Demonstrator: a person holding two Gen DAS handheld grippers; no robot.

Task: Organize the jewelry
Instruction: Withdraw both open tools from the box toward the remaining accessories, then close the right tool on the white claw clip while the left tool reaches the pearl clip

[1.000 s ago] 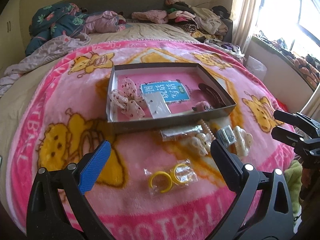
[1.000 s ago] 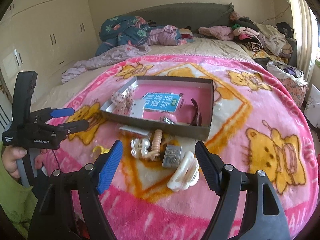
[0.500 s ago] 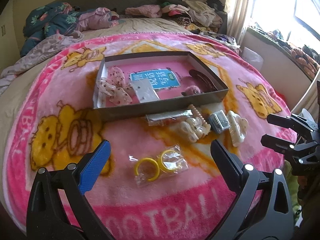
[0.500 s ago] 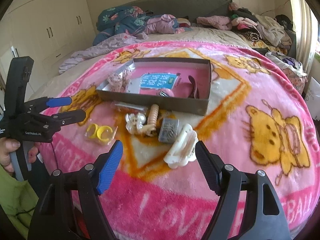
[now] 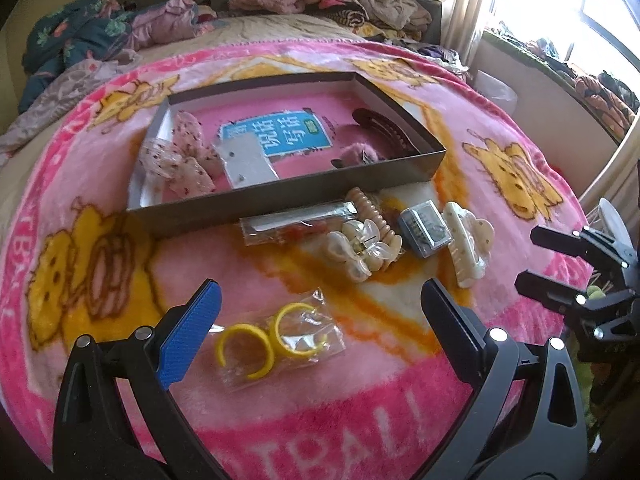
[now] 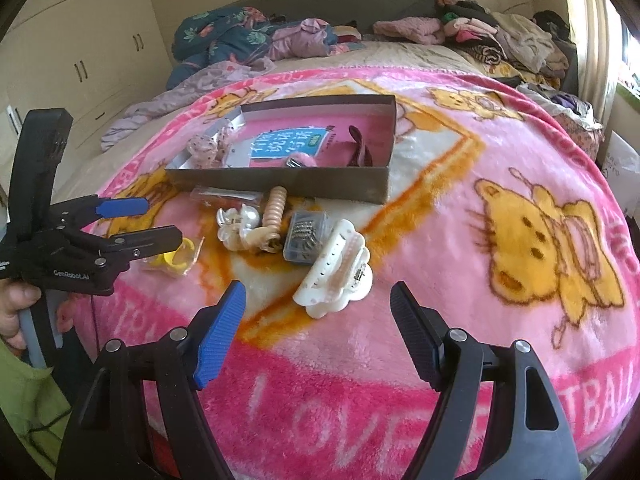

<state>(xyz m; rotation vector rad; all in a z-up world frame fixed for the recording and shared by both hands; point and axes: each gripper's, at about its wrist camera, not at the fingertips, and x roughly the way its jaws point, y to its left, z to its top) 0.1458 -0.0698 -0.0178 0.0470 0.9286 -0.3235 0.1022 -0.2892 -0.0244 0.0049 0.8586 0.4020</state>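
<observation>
A shallow grey box point(image 5: 288, 196) point(image 6: 280, 184) lies on a pink blanket and holds a polka-dot bow point(image 5: 180, 152), a blue card and a dark hair clip point(image 5: 380, 124). In front of it lie a clear bag of yellow rings point(image 5: 276, 336) point(image 6: 174, 260), a pearl clip point(image 5: 360, 248) point(image 6: 236, 224), a beige spiral tie point(image 6: 274, 208), a small clear box of pins point(image 5: 424, 228) point(image 6: 306, 238) and a white claw clip point(image 5: 468, 240) point(image 6: 334, 280). My left gripper point(image 5: 320, 316) point(image 6: 156, 222) is open and empty above the ring bag. My right gripper point(image 6: 316, 328) point(image 5: 544, 260) is open and empty just short of the white claw clip.
A flat clear packet point(image 5: 296, 222) lies against the box's front wall. Piles of clothes point(image 6: 480, 36) and a rumpled quilt point(image 6: 224, 40) cover the far end of the bed. Wardrobes point(image 6: 80, 52) stand to the left, a window point(image 5: 600, 4) to the right.
Both grippers have moved forward and lower toward the items; the ring bag now sits between the left fingers, and the white claw clip is nearer the right fingers. Both stay open.
</observation>
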